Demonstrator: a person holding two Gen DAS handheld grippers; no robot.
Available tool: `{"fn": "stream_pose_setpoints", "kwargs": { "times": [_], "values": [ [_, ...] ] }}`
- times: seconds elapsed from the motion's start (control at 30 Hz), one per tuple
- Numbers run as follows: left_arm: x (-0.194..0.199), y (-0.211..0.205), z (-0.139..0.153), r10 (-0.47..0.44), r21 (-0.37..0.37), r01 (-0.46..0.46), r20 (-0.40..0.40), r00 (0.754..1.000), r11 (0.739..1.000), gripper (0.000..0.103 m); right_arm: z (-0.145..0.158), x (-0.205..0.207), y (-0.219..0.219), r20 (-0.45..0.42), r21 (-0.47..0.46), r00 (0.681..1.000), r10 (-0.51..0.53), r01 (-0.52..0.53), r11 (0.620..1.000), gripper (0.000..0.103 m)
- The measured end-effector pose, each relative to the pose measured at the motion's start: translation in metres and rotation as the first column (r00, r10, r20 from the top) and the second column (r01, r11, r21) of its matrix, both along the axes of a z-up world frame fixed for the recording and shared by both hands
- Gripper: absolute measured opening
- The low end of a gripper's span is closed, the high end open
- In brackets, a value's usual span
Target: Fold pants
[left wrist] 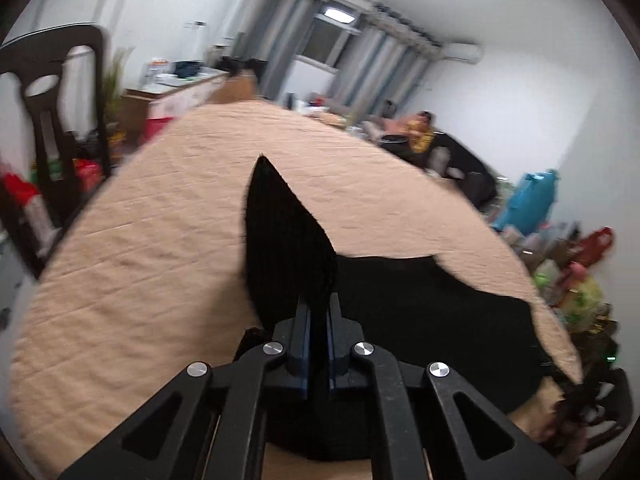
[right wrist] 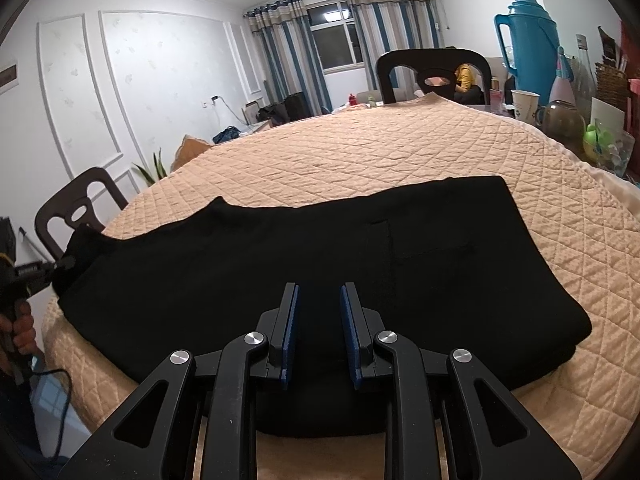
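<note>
Black pants (right wrist: 320, 248) lie spread lengthwise on a peach quilted table cover (right wrist: 400, 148). In the left wrist view my left gripper (left wrist: 319, 304) is shut on the pants' leg end (left wrist: 284, 240), which stands up as a black point above the cover. In the right wrist view the left gripper (right wrist: 60, 266) shows at the far left, holding that lifted end. My right gripper (right wrist: 319, 292) is open, its blue-padded fingers (right wrist: 290, 332) over the near edge of the pants, holding nothing.
Dark chairs stand at the left (right wrist: 76, 212) and far side (right wrist: 432, 76) of the table. A blue thermos (right wrist: 528, 36), a paper cup (right wrist: 524, 106), and other clutter crowd the right edge. A person (right wrist: 466, 78) sits beyond the far chair.
</note>
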State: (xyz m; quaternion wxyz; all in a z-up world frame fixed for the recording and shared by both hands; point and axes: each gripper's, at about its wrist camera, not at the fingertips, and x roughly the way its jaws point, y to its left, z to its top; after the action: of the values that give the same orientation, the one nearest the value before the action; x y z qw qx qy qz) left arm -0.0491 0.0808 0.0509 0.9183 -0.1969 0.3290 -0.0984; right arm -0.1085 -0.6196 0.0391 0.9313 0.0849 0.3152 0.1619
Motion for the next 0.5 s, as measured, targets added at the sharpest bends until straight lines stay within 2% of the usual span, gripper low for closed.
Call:
{"fn": "stream_pose_setpoints", "kwargs": {
  "times": [0.07, 0.17, 0.23, 0.33, 0.4, 0.47, 0.5],
  "values": [
    [0.010, -0.024, 0.007, -0.071, -0.028, 0.071, 0.018, 0.997, 0.997, 0.007, 0.001, 0.001, 0.003, -0.001, 0.020, 1.000, 0.017, -0.017, 1.000, 0.021],
    [0.026, -0.074, 0.007, -0.207, -0.055, 0.209, 0.029, 0.978, 0.976, 0.007, 0.002, 0.003, 0.007, -0.006, 0.054, 0.999, 0.047, -0.047, 0.997, 0.021],
    [0.032, -0.106, -0.004, -0.282, -0.056, 0.281, -0.004, 0.959, 0.958, 0.007, 0.001, 0.005, 0.010, -0.012, 0.083, 0.997, 0.070, -0.069, 0.994, 0.022],
    [0.039, -0.143, -0.033, -0.372, -0.042, 0.370, -0.098, 0.923, 0.928, 0.008, -0.001, 0.008, 0.017, -0.029, 0.123, 0.993, 0.116, -0.112, 0.986, 0.021],
    [0.039, -0.151, -0.045, -0.397, -0.049, 0.394, -0.132, 0.908, 0.918, 0.009, -0.005, 0.012, 0.022, -0.048, 0.152, 0.987, 0.154, -0.146, 0.978, 0.021],
    [0.033, -0.144, -0.041, -0.400, -0.090, 0.392, -0.115, 0.909, 0.916, 0.011, -0.008, 0.015, 0.029, -0.068, 0.177, 0.979, 0.193, -0.178, 0.968, 0.021],
    [0.032, -0.139, -0.037, -0.400, -0.109, 0.389, -0.104, 0.911, 0.915, 0.018, -0.009, 0.017, 0.032, -0.075, 0.190, 0.975, 0.209, -0.192, 0.963, 0.021]
  ]
}}
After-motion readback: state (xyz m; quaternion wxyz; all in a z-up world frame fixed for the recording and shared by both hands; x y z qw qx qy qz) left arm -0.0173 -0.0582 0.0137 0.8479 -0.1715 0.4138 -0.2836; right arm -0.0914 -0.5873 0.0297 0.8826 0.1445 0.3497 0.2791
